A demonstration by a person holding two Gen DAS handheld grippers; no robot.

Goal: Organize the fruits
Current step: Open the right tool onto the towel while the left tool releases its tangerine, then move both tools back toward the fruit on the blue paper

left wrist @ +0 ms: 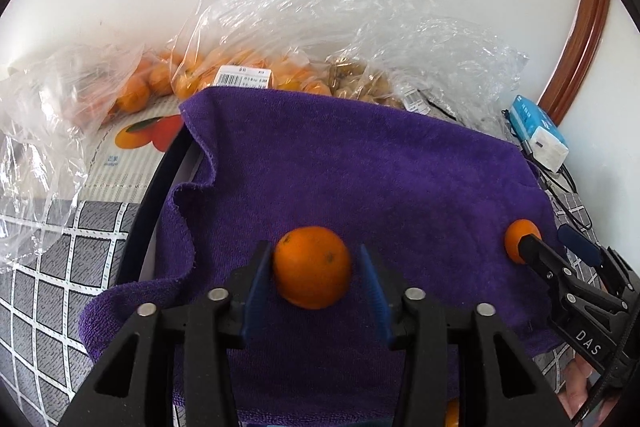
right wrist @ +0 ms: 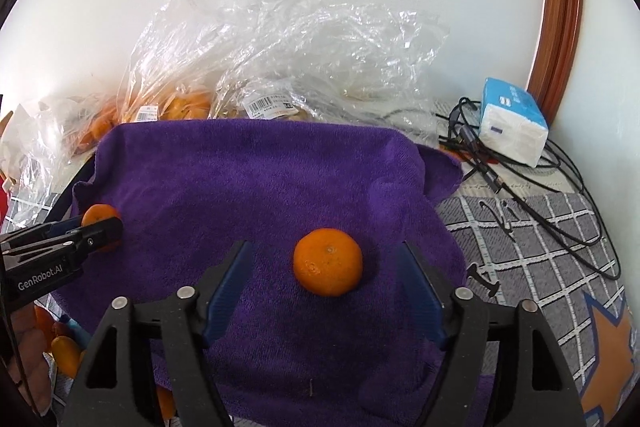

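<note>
Grippers hover over a purple towel [left wrist: 360, 167]. The left gripper [left wrist: 312, 279] is partly open around an orange [left wrist: 312, 267]; its left pad touches the fruit, the right pad stands just clear. The right gripper [right wrist: 326, 291] is spread wide, with a second orange [right wrist: 328, 263] lying loose between its fingers. Behind the towel sit plastic bags [right wrist: 280, 67] of oranges; a tissue pack [right wrist: 512, 123] and cables [right wrist: 540, 195] lie to the right.

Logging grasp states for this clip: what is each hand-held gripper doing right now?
Left hand-held gripper: jaws around an orange; contact cannot be told.
Right hand-held gripper: open, its orange lying loose on the purple towel.
</note>
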